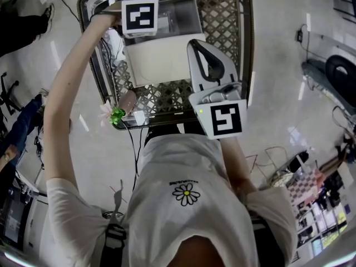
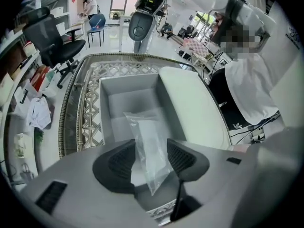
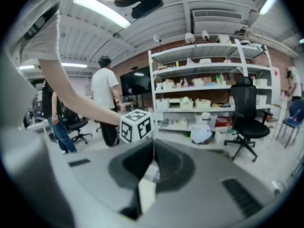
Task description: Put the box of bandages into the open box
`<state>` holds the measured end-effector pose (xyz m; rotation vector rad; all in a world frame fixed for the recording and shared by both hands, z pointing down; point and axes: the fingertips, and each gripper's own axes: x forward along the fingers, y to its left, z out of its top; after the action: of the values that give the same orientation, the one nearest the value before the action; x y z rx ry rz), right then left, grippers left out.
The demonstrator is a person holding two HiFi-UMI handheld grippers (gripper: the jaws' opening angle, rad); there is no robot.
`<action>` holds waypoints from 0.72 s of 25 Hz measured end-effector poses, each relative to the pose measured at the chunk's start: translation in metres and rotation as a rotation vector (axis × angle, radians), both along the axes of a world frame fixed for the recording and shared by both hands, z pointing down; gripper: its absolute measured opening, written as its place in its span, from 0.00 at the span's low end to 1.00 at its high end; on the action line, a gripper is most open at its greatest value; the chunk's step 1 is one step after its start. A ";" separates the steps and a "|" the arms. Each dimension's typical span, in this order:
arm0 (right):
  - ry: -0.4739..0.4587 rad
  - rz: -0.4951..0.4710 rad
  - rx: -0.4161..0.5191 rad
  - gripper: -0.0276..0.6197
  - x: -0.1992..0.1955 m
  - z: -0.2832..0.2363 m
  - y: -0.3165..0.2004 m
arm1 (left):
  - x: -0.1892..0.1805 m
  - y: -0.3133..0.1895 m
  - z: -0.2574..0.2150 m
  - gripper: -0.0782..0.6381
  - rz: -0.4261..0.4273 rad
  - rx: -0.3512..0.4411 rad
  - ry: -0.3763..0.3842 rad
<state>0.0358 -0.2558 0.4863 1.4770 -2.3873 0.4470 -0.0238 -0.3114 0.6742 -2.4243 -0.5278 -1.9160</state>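
A: What is at the far left?

B: A bare arm runs up the left side of the head view. It ends at the left claw, which points steeply down over a white box. The box sits on a lattice table.

A: Is that claw holding anything?

B: Its jaws stand well apart. A clear plastic packet stands tilted between them. Whether the pads brush it is hard to tell, but they do not pinch it.

A: So where is the packet?

B: Its far end is down in the box's tray, at the near end. The rest rises between the open jaws.

A: And next to the tray?

B: The lid lies folded open beside the tray, on its right in the left gripper view.

A: What about the right side?

B: The right claw sits at the lid's edge, nearer the person. Its jaws are closed together on a thin white edge, which looks like the lid's. Behind it, the right gripper view shows shelves and an office chair.
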 end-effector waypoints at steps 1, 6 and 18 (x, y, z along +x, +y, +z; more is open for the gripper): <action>0.000 0.000 -0.003 0.09 0.000 0.001 0.000 | 0.001 0.000 -0.001 0.43 -0.002 0.006 0.005; -0.009 -0.008 -0.007 0.09 -0.003 0.002 0.002 | 0.001 -0.005 0.001 0.51 0.008 0.087 0.002; 0.003 -0.055 0.024 0.09 -0.019 -0.013 0.016 | -0.012 -0.003 -0.022 0.52 -0.078 0.115 0.025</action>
<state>0.0171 -0.2401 0.4730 1.4169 -2.4330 0.4038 -0.0358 -0.3143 0.6526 -2.4272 -0.3173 -1.8843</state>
